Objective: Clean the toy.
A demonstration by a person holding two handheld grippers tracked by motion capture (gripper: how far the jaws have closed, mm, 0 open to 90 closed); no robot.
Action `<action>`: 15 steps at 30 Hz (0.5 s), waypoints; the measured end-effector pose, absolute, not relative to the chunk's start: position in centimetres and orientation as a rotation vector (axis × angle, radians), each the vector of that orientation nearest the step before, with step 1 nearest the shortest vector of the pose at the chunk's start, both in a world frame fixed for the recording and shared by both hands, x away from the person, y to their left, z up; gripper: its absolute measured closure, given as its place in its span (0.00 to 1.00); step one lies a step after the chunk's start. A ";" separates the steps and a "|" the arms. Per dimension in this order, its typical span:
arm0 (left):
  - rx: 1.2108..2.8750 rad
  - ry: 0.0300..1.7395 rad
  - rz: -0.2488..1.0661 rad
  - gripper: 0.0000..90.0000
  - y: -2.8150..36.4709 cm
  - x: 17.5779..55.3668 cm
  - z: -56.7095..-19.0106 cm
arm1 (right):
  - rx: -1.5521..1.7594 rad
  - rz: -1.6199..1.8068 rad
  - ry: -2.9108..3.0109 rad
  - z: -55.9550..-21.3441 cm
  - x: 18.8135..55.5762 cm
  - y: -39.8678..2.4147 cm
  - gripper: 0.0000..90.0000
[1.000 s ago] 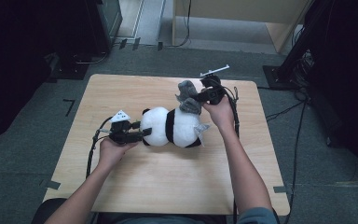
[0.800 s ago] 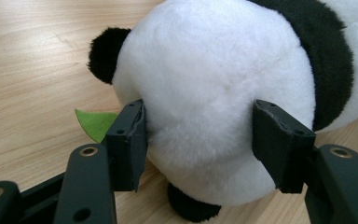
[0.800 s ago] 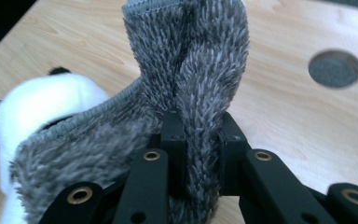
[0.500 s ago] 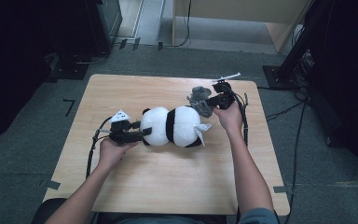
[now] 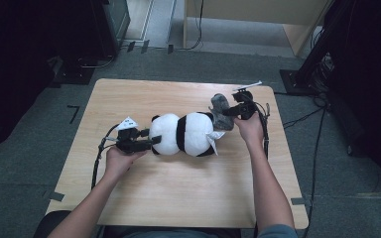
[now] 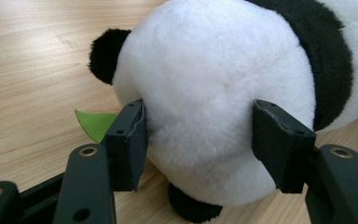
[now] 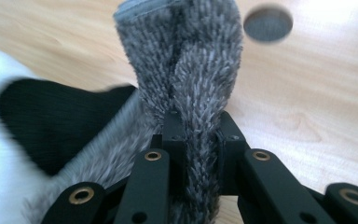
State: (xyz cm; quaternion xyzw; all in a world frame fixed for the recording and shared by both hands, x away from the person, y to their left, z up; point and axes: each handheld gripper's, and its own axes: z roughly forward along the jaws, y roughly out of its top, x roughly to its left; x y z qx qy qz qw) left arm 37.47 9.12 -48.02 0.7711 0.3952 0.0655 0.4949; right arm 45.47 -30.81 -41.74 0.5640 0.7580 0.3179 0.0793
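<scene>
The black-and-white plush panda (image 5: 183, 134) lies lengthwise between the grippers, its round white head clamped by the left gripper (image 5: 146, 144), while the right gripper (image 5: 229, 111), at the far end, pinches the grey furry cloth (image 7: 191, 88) draped there.

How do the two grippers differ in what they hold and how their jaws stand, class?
The left gripper clamps the plush panda by its round white head, jaws set wide apart; the right gripper pinches a grey furry cloth, jaws nearly together. In the high view the left gripper sits at the panda's left end, the right gripper at its far right end. Both have black jaws and are shut on something soft.
</scene>
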 end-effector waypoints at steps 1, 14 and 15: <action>1.869 0.958 0.160 0.44 9.1 37.5 -48.0 | 1.682 0.982 2.251 -41.2 45.1 -30.8 0.88; 1.868 0.958 0.160 0.44 9.1 37.5 -48.0 | 1.357 1.115 2.305 -33.8 41.4 -25.7 0.88; 1.863 0.960 0.160 0.44 9.1 37.5 -48.0 | 1.328 1.124 2.315 -33.4 41.3 -25.1 0.88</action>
